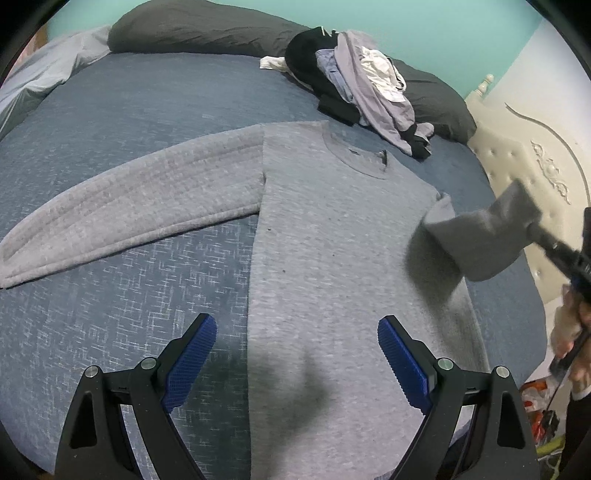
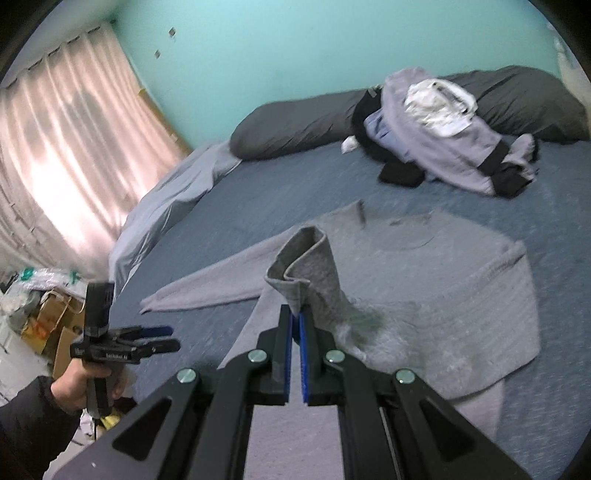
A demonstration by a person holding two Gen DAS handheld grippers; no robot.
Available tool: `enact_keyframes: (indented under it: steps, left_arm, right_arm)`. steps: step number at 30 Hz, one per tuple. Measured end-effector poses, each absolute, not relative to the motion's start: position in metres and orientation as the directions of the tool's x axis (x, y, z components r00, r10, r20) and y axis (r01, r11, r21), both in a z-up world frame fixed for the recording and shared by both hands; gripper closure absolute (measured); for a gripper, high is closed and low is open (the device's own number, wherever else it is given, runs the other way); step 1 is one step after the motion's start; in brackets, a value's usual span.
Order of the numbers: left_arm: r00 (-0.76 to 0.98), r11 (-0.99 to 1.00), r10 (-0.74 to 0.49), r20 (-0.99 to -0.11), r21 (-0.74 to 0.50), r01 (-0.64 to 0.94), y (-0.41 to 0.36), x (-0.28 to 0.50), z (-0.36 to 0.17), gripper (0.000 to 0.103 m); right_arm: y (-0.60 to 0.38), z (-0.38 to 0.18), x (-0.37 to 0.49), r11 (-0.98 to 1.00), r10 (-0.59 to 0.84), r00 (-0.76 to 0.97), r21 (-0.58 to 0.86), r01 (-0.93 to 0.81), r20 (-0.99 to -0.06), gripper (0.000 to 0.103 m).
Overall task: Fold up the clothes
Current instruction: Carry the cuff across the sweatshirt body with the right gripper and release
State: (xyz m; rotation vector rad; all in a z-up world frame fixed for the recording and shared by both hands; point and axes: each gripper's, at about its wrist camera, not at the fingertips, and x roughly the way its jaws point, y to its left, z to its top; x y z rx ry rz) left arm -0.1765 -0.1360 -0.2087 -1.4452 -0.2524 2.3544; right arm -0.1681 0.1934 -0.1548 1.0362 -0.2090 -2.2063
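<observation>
The grey sweater (image 1: 332, 258) lies flat, front up, on the blue bed (image 1: 129, 314), collar toward 12 o'clock in the left wrist view. Its 1 spread sleeve (image 1: 122, 218) stretches out toward 9 o'clock, untouched. The left gripper (image 1: 297, 360) hovers above the hem with its jaws wide apart and nothing between them. At 3 o'clock the right gripper (image 2: 296, 325) has its jaws pinched tight on the cuff (image 2: 299, 288) of the other sleeve, which hangs lifted above the sweater's body.

The step in hand looks like folding that sleeve inward across the chest. Next, I judge, the cuff must be laid flat on the body and released. A pile of clothes (image 1: 362, 88) waits at 1 o'clock by the dark pillows (image 1: 195, 26).
</observation>
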Motion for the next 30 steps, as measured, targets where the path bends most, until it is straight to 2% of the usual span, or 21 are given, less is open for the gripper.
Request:
enact_keyframes:
  steps: [12, 23, 24, 30]
  left_arm:
    - [-0.388, -0.908, 0.414, -0.823, -0.348, -0.231, -0.129, -0.181, -0.213, 0.011]
    - [-0.339, -0.902, 0.424, -0.84, -0.358, -0.241, -0.109, -0.185, -0.231, 0.011]
    - [-0.335, -0.901, 0.426, -0.84, -0.361, -0.241, -0.107, -0.186, -0.233, 0.011]
    - [-0.306, -0.888, 0.448, -0.84, -0.38, -0.259, -0.092, -0.192, -0.245, 0.011]
  right_arm:
    - [0.145, -0.218, -0.151, -0.729, -0.649, -0.326, 0.438, 0.526, -0.688, 0.1]
    - [0.133, -0.276, -0.149, -0.742, -0.618, -0.24, 0.454, 0.494, -0.749, 0.099]
    - [0.134, -0.28, -0.15, -0.743, -0.616, -0.231, 0.458, 0.488, -0.753, 0.096]
    - [0.141, -0.292, -0.151, -0.755, -0.606, -0.213, 0.47, 0.458, -0.766, 0.096]
